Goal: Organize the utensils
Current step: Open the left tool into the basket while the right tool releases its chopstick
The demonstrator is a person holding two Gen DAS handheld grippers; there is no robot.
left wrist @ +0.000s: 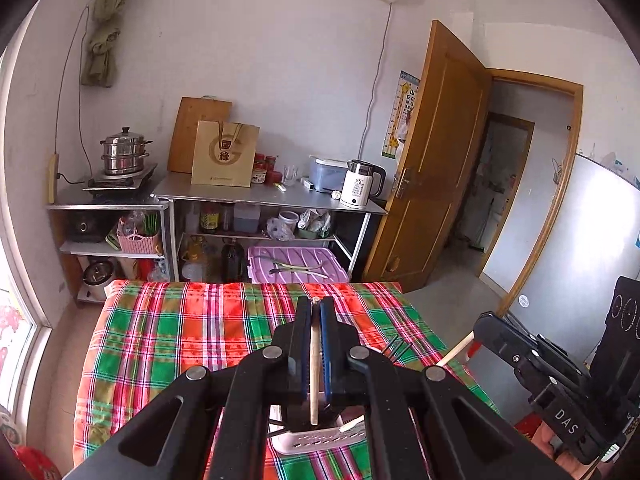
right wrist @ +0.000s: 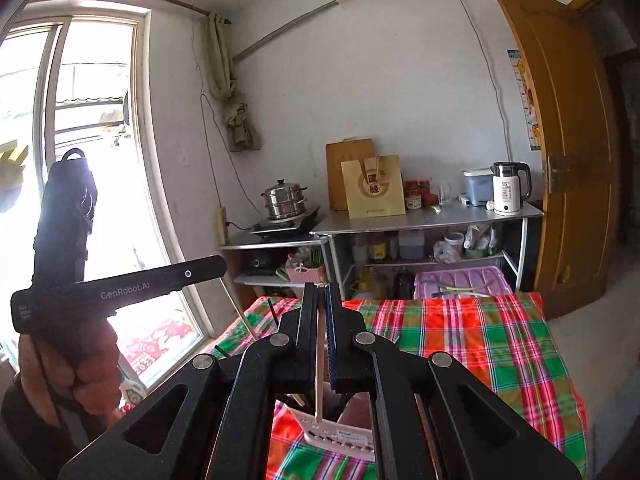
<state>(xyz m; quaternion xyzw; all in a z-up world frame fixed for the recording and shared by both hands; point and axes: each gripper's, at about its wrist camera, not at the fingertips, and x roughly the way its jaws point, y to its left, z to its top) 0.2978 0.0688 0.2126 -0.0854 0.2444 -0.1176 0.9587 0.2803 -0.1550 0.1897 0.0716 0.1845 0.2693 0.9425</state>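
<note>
- Left wrist view: a pale wooden chopstick (left wrist: pixel 315 364) is pinched lengthwise in the left gripper (left wrist: pixel 315 304), jaws clenched on it, its lower end hanging just over a white perforated utensil holder (left wrist: pixel 320 438) near the camera.
- Right wrist view: the right gripper (right wrist: pixel 321 290) is likewise clamped on a second wooden chopstick (right wrist: pixel 319 376), whose lower tip points at the pink-white slotted rim of the same holder (right wrist: pixel 340 436); dark sticks already stand in it.
- Both holders sit on the near part of a table under a red, green and pink plaid cloth (left wrist: pixel 192 332).
- Step in hand, as I judge it: each hand carries one chopstick lifted clear above the holder, either just drawn out or about to be dropped in; I cannot tell which.
- Next move calls for settling each stick over its slot or sorting spot, held upright, and loosening the jaws only once the tip is guided.
- Further off, more cutlery (left wrist: pixel 296 268) lies on a purple lid (left wrist: pixel 316 256) beyond the table's far edge, before steel shelves (left wrist: pixel 264 196).
</note>
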